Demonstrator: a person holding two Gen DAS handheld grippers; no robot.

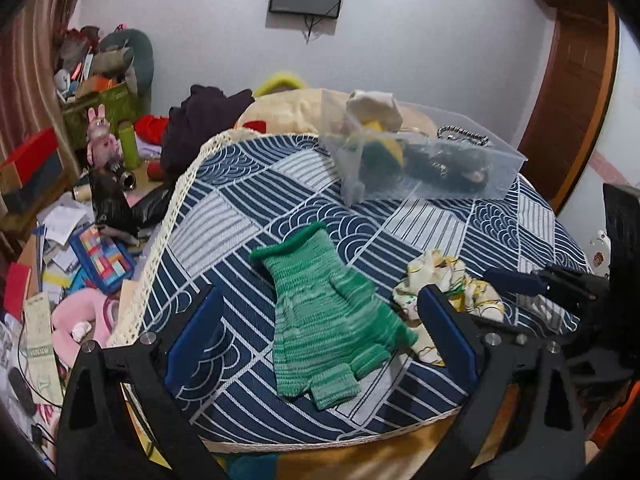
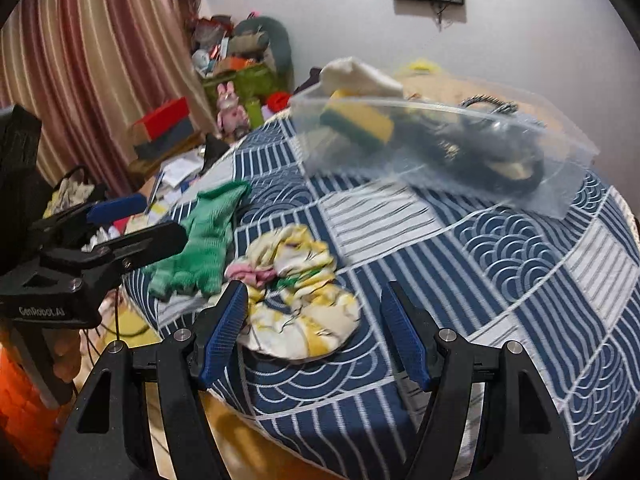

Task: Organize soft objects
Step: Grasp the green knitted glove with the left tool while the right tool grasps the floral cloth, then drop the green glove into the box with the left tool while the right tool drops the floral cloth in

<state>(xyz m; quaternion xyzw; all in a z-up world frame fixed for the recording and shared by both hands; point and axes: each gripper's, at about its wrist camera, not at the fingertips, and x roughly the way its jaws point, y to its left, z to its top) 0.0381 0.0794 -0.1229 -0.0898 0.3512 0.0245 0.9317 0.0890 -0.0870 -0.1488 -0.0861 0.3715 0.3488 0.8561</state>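
— On the blue-and-white patterned cloth (image 1: pixel 224 216) we see a green knitted glove (image 1: pixel 324 320) lying flat, cuff toward the far side, fingers toward us. Where does our left gripper (image 1: pixel 320 332) stand?

— Its blue-padded jaws are spread wide, one on each side of the glove's finger end, holding nothing. Whether the pads touch the cloth we cannot tell.

— And our right gripper (image 2: pixel 316 332)?

— Also wide apart and empty. Its left pad (image 2: pixel 226 328) sits just beside a crumpled yellow-and-white floral fabric piece (image 2: pixel 300 304), which lies between the jaws toward the left one. We cannot tell whether pad and fabric touch.

— How do the two soft things lie?

— Near each other, the fabric to the right of the glove, both on the cloth.

— Farther back?

— A clear plastic bin (image 2: pixel 560 184) rests on the cloth, well apart from both. We make out a yellow-and-green sponge (image 2: pixel 356 120), a cream-white cloth (image 2: pixel 356 74) at its rim and dark items inside; that view is somewhat blurred.
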